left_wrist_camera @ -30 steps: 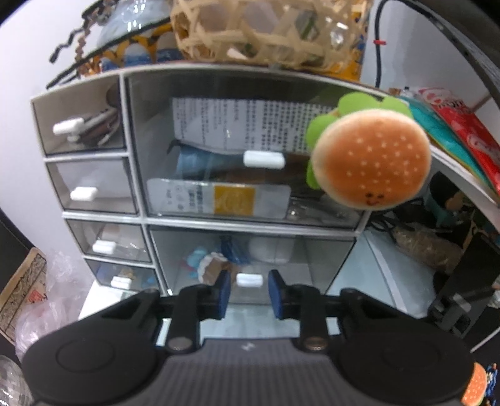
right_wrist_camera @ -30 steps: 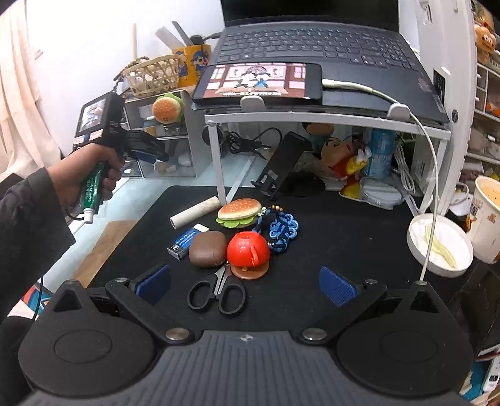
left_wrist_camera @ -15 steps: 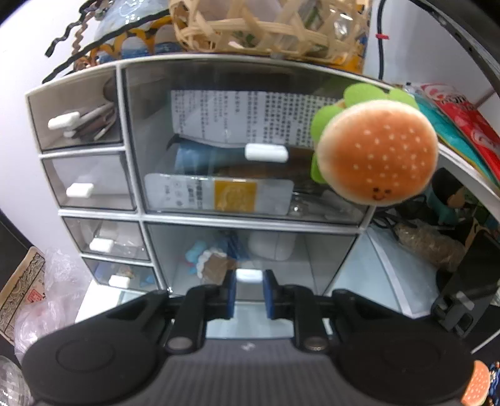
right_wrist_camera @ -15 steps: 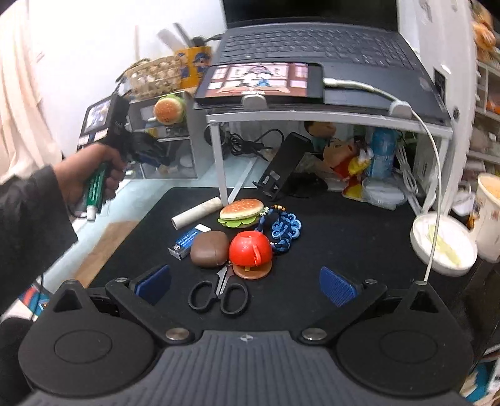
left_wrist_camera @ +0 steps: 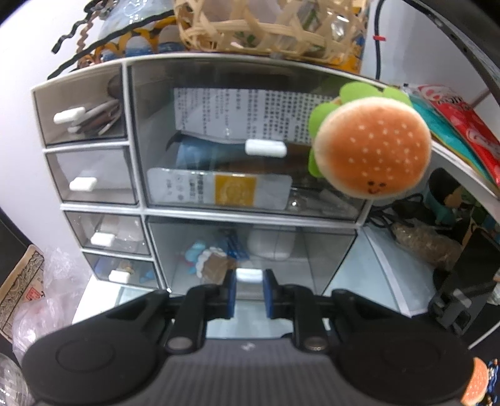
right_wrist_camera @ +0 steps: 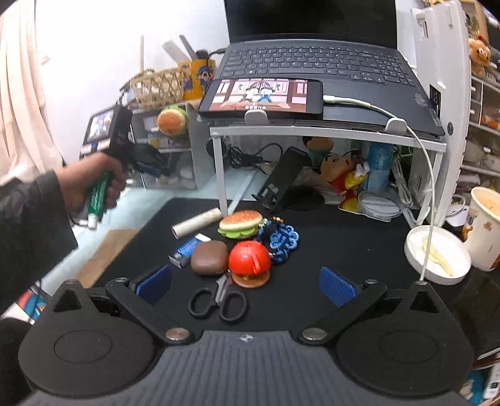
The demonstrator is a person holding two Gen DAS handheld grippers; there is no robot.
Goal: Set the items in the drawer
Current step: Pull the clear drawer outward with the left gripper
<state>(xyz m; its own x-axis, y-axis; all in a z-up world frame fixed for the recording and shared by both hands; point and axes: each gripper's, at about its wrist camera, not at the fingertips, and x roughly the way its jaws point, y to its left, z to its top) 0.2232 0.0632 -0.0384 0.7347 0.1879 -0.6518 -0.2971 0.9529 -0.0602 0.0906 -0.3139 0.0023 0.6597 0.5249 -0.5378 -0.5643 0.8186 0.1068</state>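
**Drawer handle between my left fingers**

Drawer (left_wrist_camera: 250, 250), the lower wide one of the clear organizer (left_wrist_camera: 200, 175), sits straight ahead of my left gripper (left_wrist_camera: 249, 292). Its white handle (left_wrist_camera: 249, 275) lies between my two blue pads (left_wrist_camera: 230, 292), which stand narrow on either side of it; I cannot tell whether they truly pinch it. Behind the see-through front I make out a small blue-and-white figure and a white rounded thing. A plush burger (left_wrist_camera: 370, 151) hangs in front of the organizer's upper right corner, and a woven basket (left_wrist_camera: 250, 28) stands on top.

My right gripper (right_wrist_camera: 247, 282) hovers wide apart and holds nothing, above the black mat (right_wrist_camera: 343, 237). On the mat lie the items: scissors (right_wrist_camera: 218, 301), a red ball-shaped case (right_wrist_camera: 249, 257), a brown oval case (right_wrist_camera: 208, 257), a toy hamburger (right_wrist_camera: 240, 223), a blue knotted charm (right_wrist_camera: 282, 240), a blue packet (right_wrist_camera: 184, 250) and a pale roll (right_wrist_camera: 197, 222). Off to the left, my left hand (right_wrist_camera: 93, 184) grips its tool at the organizer.
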